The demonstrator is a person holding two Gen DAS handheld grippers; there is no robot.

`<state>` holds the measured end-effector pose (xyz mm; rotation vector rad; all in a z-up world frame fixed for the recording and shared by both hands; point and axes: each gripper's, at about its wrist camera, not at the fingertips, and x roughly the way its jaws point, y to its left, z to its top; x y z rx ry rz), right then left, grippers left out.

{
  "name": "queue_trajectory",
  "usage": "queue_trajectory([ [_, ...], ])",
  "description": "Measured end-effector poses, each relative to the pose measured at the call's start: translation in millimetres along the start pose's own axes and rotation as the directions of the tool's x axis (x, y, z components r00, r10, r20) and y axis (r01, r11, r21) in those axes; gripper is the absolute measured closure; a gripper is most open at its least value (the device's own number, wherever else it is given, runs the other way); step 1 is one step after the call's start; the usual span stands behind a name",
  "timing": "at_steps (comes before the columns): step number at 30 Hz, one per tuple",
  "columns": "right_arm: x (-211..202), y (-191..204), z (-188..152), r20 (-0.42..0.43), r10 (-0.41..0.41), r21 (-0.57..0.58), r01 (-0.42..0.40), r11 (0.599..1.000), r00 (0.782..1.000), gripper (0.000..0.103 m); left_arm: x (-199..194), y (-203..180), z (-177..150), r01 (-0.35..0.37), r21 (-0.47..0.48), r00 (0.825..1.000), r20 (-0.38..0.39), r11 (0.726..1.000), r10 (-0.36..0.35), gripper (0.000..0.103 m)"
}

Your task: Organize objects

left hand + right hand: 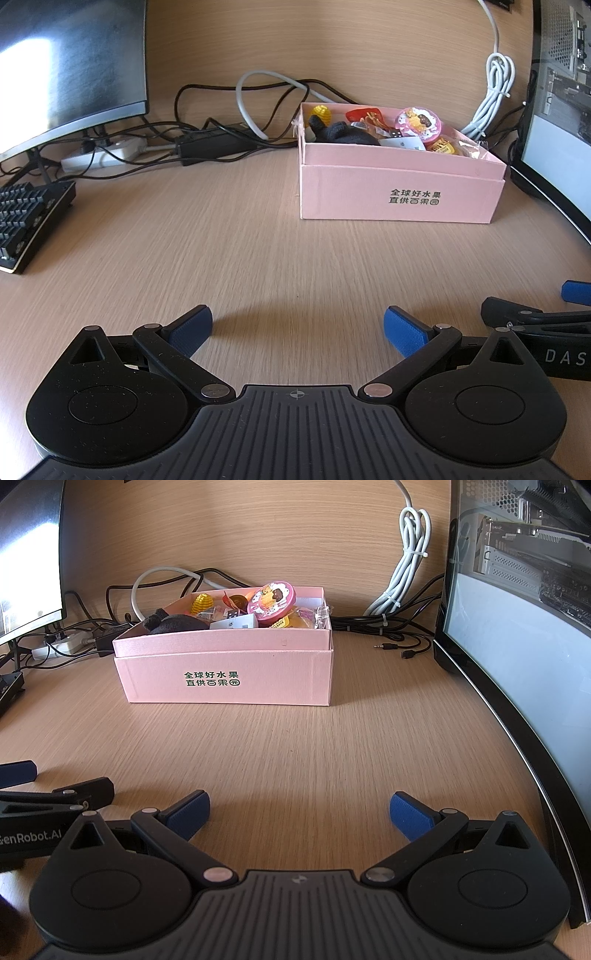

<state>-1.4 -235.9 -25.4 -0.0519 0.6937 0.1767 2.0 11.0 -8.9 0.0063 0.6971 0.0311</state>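
Your left gripper (298, 328) and right gripper (300, 812) both stand apart and hold nothing; the pink box (229, 675) sits mid-frame, full.

A wood-grain bench (229, 236) runs back to a matching wooden back panel (258, 528). At the left a dark monitor (70, 62) stands on its foot, with a black keyboard (29, 221) near the bench's left edge. Behind them lie a white power strip (99, 155) and a black power adapter (214, 144), tangled with black cables (192, 92) and a looping grey cable (258, 79). A bundled white cable (410, 550) hangs against the back panel. At the right stands a computer case (517, 627) with a glass side panel. Beside its front corner lie an audio jack plug (386, 646) and a small black connector (406, 655).
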Motion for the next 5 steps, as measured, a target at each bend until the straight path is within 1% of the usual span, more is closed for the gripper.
queue_trajectory([
  [5, 0.0, 0.0, 0.1, 0.0, 0.0, 0.0, 0.0, 1.0, 1.0, 0.0, -1.1, 2.7, -1.7, 0.004, -0.008, 1.0, 0.005, 1.0, -0.004, 0.001],
])
